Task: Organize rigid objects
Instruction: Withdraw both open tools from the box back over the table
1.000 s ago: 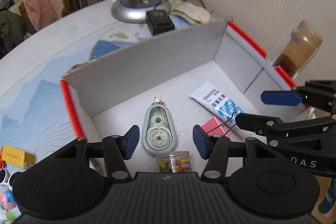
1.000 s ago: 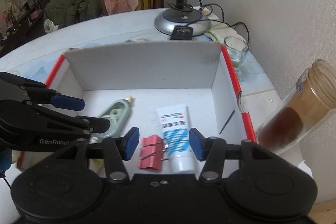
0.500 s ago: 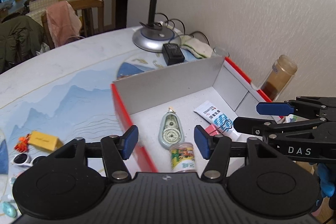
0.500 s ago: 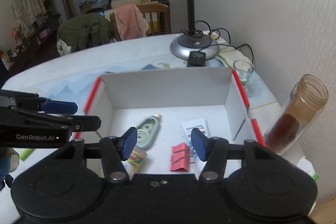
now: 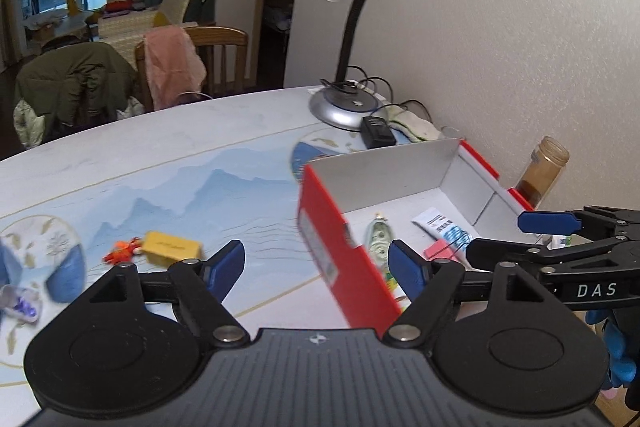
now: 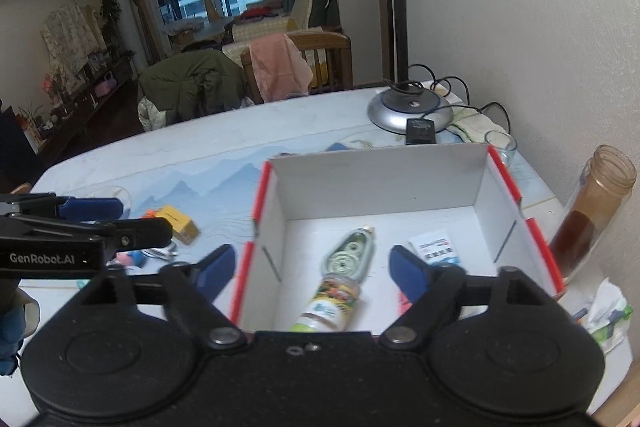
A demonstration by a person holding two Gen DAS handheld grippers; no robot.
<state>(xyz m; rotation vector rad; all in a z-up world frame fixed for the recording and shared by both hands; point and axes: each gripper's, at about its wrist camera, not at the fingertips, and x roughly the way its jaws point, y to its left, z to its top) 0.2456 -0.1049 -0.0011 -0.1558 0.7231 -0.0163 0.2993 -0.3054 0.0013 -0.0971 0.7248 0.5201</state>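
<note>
Four rigid items lie in one red-edged white cardboard box at right: green teardrop tape dispenser, white tube, pink clip, small labelled jar; both black tongs, left gripper and right gripper, have just been opening, empty.

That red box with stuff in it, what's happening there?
A person is tidying small things into the red-edged white cardboard box. A green tape dispenser, a small labelled jar and a white tube already lie inside. Both grippers, left and right, have just been opening and hold nothing. A yellow block waits outside.
</note>
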